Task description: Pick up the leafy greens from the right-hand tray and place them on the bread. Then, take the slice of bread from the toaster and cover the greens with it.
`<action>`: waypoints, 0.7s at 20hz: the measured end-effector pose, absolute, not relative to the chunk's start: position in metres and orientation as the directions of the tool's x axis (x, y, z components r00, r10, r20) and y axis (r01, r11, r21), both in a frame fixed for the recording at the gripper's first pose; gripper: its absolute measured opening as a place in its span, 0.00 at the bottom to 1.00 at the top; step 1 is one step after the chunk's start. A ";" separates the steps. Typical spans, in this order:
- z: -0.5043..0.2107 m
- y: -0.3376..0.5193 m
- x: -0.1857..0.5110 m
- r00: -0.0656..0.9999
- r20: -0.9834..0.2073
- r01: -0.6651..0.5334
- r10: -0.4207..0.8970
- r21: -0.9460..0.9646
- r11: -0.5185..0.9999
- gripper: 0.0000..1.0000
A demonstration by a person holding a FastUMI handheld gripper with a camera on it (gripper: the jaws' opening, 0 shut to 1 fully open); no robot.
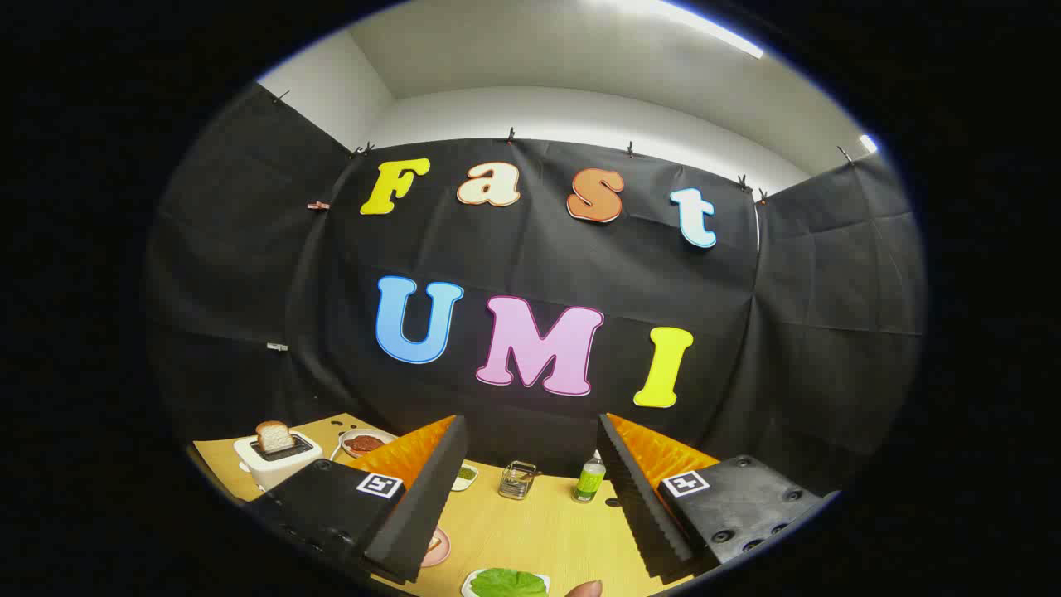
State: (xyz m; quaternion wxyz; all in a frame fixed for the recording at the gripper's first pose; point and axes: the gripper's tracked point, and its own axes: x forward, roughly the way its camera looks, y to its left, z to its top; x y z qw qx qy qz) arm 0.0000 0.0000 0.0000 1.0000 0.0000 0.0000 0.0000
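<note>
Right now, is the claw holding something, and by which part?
Nothing is held. The claw is open, its fingers wide apart above the table. The greens lie on their tray, and the bread stands in the toaster.

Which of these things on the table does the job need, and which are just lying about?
For the job:
- green leafy greens on a white tray, between the open gripper fingers
- white toaster holding a bread slice
- pink plate, partly hidden

Just lying about:
- small green bottle
- wire basket
- dish of red food
- small dish of green stuff
</note>
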 end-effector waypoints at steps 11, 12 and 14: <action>-0.005 0.001 0.005 1.000 -0.022 -0.001 0.001 0.002 1.000 0.97; -0.007 0.002 0.005 1.000 -0.025 -0.004 0.004 0.002 1.000 0.97; -0.009 0.002 0.004 0.999 -0.031 -0.005 0.005 0.006 1.000 0.97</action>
